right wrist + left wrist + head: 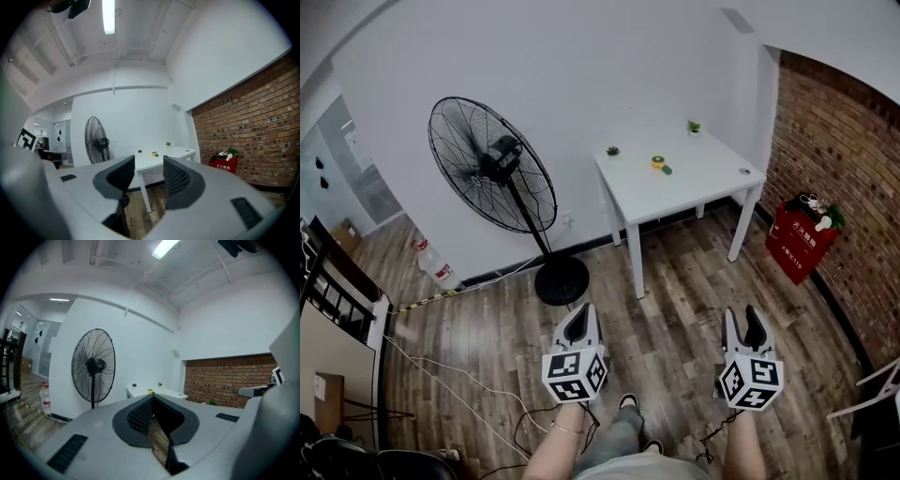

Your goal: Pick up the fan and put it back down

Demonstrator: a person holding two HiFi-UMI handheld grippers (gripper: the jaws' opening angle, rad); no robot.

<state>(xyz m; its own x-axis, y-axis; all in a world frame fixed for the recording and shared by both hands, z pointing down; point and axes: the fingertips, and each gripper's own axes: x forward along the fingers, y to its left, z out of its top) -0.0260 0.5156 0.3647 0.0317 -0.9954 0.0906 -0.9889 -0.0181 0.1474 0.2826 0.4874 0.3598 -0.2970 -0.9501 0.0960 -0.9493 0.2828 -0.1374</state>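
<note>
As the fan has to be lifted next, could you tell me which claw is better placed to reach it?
Probably the left claw: it sits nearly in line with the fan, though its jaws are shut and must open first. The right claw, open, faces the table.

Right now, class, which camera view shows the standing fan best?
The head view: the fan appears whole, from cage down to round base. The left gripper view shows cage and pole, base hidden. The right gripper view shows it small, base hidden too.
</note>
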